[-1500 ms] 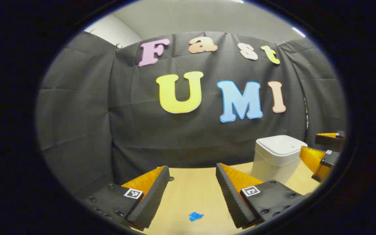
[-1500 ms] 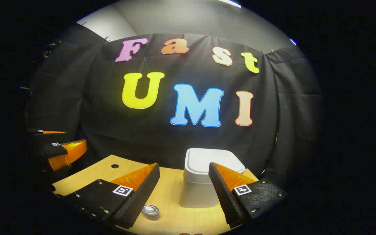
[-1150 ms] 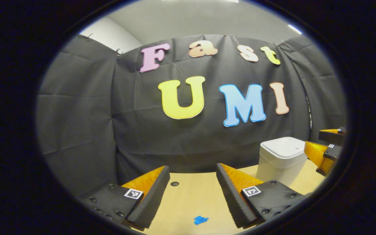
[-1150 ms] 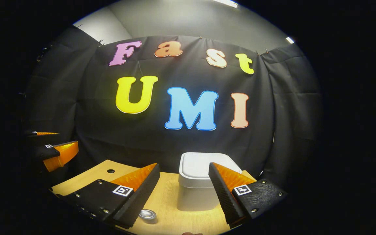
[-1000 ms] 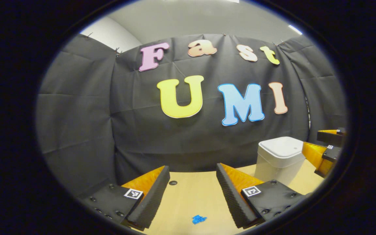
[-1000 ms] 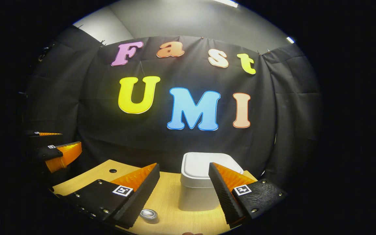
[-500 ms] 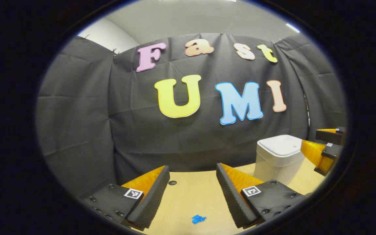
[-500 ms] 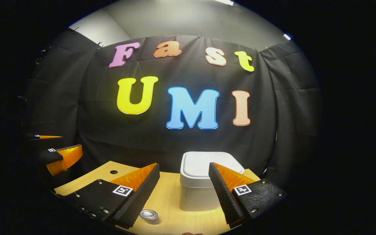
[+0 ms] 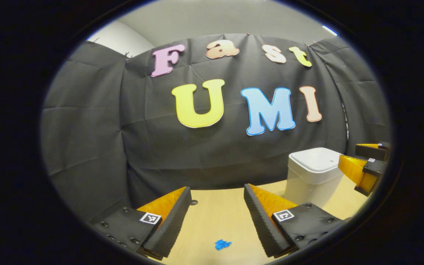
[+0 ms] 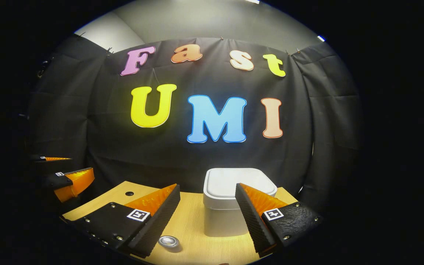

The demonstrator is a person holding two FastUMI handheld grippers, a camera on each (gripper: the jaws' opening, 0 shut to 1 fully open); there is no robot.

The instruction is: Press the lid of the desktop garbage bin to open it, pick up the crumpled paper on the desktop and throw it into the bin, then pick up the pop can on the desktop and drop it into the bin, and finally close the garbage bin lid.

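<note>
Since the earlier frames both cameras have tipped slightly downward, so the bin sits a little higher in each view and a bit more of the worktop shows; nothing on the worktop has shifted.

In the left gripper view, the left gripper (image 9: 217, 211) hangs above a pale wood-grain worktop (image 9: 215, 217), its fingers spread wide with nothing between them. A small blue crumpled paper (image 9: 222, 244) lies on the wood below and between the fingers, apart from both. A small dark hole (image 9: 194, 202) marks the worktop near its far edge. To the right stands the white garbage bin (image 9: 313, 176), its lid (image 9: 317, 160) closed and flat. Just beyond the bin, at the right edge, the right gripper (image 9: 363, 165) shows from the side.

In the right gripper view, the right gripper (image 10: 207, 211) is held over the same worktop (image 10: 191, 228), fingers spread and empty, with the garbage bin (image 10: 221, 217) straight ahead between them, its lid (image 10: 238, 182) down. The pop can (image 10: 168, 241) stands on the wood near the inner edge of the left-hand finger, its silver top facing up; whether they touch I cannot tell. The left gripper (image 10: 63, 171) appears far left, beyond the worktop's corner.

Black cloth (image 10: 326, 121) walls the booth on three sides, with a grey wall (image 10: 212, 18) and ceiling lights above it.
</note>
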